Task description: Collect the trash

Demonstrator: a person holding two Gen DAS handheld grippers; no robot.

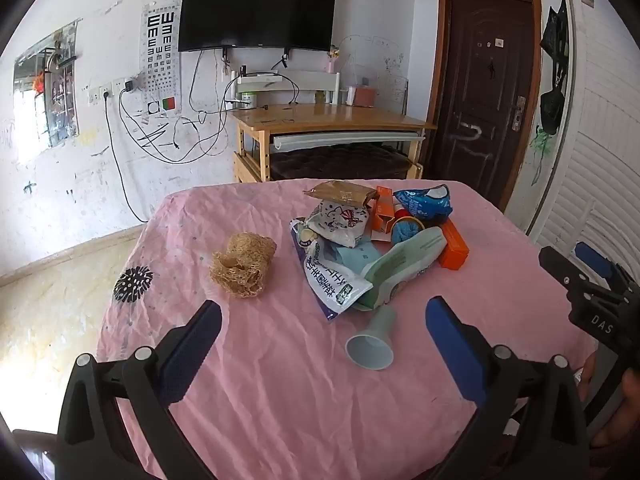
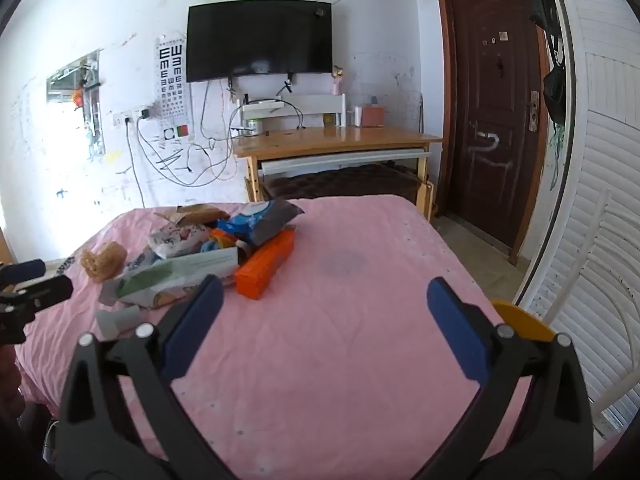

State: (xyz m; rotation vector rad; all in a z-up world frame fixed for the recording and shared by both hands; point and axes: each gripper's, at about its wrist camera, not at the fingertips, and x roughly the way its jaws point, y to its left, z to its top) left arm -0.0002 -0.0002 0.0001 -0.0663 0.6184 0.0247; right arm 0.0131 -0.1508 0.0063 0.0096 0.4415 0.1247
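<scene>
In the left wrist view the left gripper [image 1: 323, 322] fills the bottom of the frame, its blue-padded fingers [image 1: 192, 352] spread wide with nothing between them. Just above that gap, right of centre, a grey paper cup [image 1: 371, 344] lies on its side on the pink surface [image 1: 280, 400], mouth toward the lower left, long axis running up and right toward the trash pile [image 1: 372, 244]. The pile sits in the centre right of the frame: a white printed pouch [image 1: 328, 276] with its long axis leaning down and right, a pale green packet [image 1: 404, 264] slanting up to the right, an orange box [image 1: 454, 246] at its right edge, a blue bag [image 1: 424, 202] and a brown wrapper [image 1: 342, 193] at the back. A loofah [image 1: 244, 266] stands apart to the left, bare cloth around it.

In the right wrist view the right gripper [image 2: 325, 306] is likewise spread and holding nothing, over a broad bare stretch of cloth; the pile lies at centre left. The far edge of the cloth crosses mid-frame, with a wooden desk [image 2: 336, 140] and a dark door [image 2: 492, 120] beyond.
</scene>
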